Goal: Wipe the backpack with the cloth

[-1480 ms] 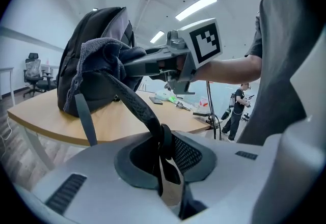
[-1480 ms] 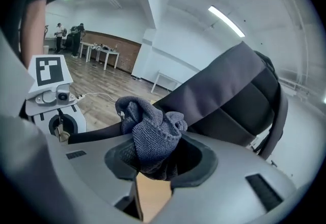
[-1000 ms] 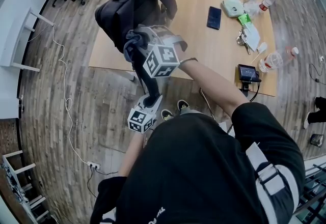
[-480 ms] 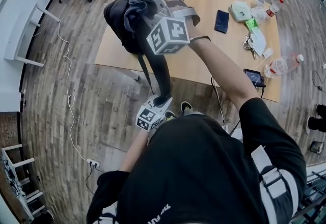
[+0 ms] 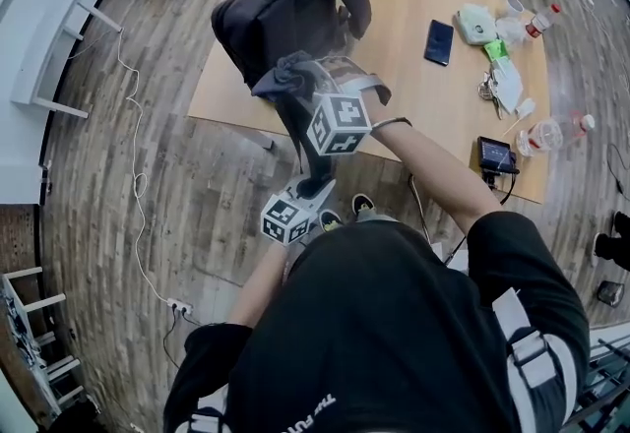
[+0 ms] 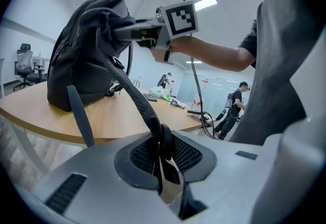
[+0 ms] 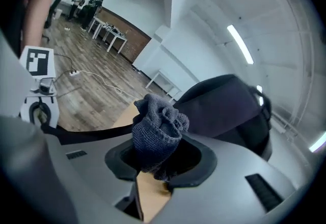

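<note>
In the head view, a dark backpack (image 5: 295,13) is seen standing upright at the near left corner of a wooden surface (image 5: 423,92). The right hand-held gripper (image 5: 303,77) is held up at the backpack's near side, clenched on a bunched dark grey cloth (image 5: 278,80). Whether the cloth touches the fabric cannot be made out from here. A black strap (image 5: 313,163) hangs from the backpack down past the surface's edge to the left hand-held gripper (image 5: 315,190), which is held low, close to the person's body. A phone (image 5: 439,41) and two plastic bottles are laid well apart from the backpack, on the far right of the surface.

In the left gripper view, the jaws are seen clamped together on the strap (image 6: 140,103), which rises from them in a curve to the backpack (image 6: 76,70). The right hand-held gripper is seen against the upper part of the backpack.

In the right gripper view, the cloth (image 7: 157,129) is gripped between the jaws, its bunched end sticking up out of them. The backpack (image 7: 224,111) is seen directly behind it. The strap (image 7: 86,134) is stretched across to the left hand-held gripper (image 7: 42,112) at the left edge.
</note>
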